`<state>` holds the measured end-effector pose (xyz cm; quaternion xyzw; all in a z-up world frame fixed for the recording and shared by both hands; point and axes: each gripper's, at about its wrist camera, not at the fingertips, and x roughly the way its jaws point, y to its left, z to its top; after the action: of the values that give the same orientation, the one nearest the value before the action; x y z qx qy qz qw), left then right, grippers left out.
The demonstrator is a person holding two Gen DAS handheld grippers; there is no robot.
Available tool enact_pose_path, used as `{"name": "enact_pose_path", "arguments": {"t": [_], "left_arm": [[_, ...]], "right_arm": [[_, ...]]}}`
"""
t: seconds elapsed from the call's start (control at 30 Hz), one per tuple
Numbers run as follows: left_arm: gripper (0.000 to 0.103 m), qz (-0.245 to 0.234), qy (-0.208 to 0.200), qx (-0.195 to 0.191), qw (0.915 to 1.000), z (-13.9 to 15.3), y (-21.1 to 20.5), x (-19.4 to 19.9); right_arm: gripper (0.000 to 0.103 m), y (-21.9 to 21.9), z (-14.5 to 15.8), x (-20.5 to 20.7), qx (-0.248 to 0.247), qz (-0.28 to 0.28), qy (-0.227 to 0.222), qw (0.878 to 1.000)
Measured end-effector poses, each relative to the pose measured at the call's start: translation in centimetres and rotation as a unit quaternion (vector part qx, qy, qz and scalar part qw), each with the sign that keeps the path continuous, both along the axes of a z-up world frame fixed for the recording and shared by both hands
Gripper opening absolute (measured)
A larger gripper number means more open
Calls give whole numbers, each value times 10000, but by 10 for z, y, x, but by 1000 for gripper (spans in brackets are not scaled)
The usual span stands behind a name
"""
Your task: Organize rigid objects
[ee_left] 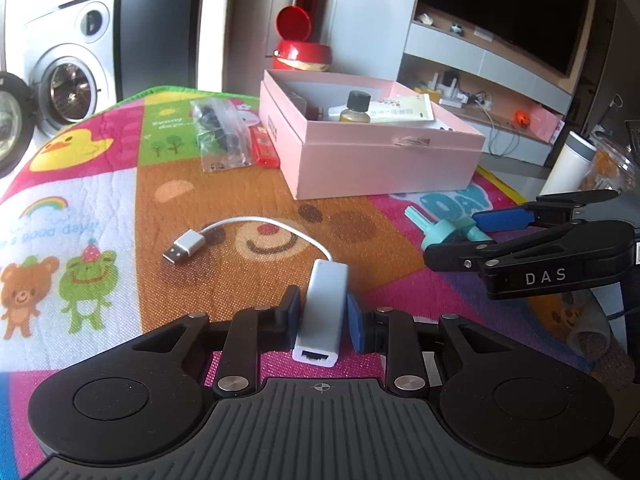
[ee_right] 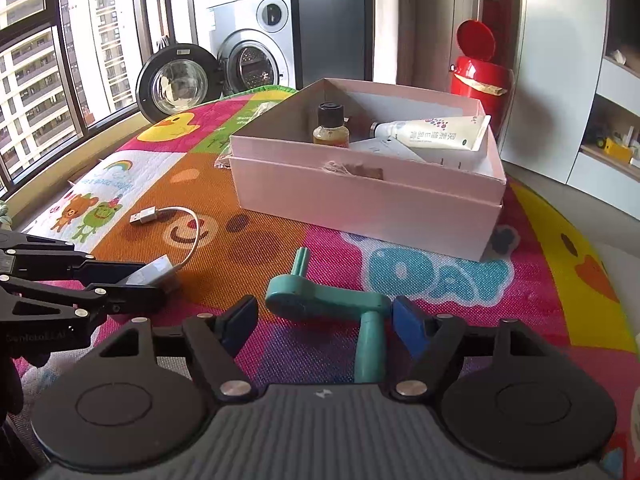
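Two grippers are working the mat (ee_left: 240, 196): the left gripper (ee_left: 323, 320) is clamping the white adapter (ee_left: 323, 308), the right gripper (ee_right: 325, 322) is standing apart around the teal crank (ee_right: 332, 300). Advise squeezing squarely on the crank's arm before lifting toward the pink box (ee_right: 360, 196).

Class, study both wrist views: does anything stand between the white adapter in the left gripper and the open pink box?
Nothing visible does. The white adapter sits between the left gripper pads, and only bare mat lies between it and the pink box. Its own cable trails forward-left. The teal tool lies off to the right.
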<state>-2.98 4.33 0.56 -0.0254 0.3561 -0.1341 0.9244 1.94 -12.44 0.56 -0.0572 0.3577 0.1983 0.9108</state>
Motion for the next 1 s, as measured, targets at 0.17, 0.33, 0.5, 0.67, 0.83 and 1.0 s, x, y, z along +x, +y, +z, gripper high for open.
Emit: {"name": "enact_pose_path", "arguments": {"t": [0.17, 0.33, 0.5, 0.67, 0.83, 1.0], "left_arm": [[29, 32, -15, 19, 10000, 0, -2, 1], [29, 24, -23, 67, 10000, 0, -4, 6], [29, 35, -20, 67, 10000, 0, -6, 11], [25, 24, -132, 45, 9999, -2, -4, 7], [25, -75, -177, 13, 9998, -2, -1, 1], [25, -44, -182, -29, 9998, -1, 6, -4]], "right_arm": [[77, 8, -3, 4, 3, -111, -29, 9999], [71, 4, -3, -1, -102, -119, -140, 9998], [71, 1, -5, -9, -133, -117, -274, 9995], [71, 0, -6, -10, -100, -131, -301, 9994], [71, 0, -6, -11, -121, -131, -295, 9994], [71, 10, 18, -15, -371, 170, -554, 9976]]}}
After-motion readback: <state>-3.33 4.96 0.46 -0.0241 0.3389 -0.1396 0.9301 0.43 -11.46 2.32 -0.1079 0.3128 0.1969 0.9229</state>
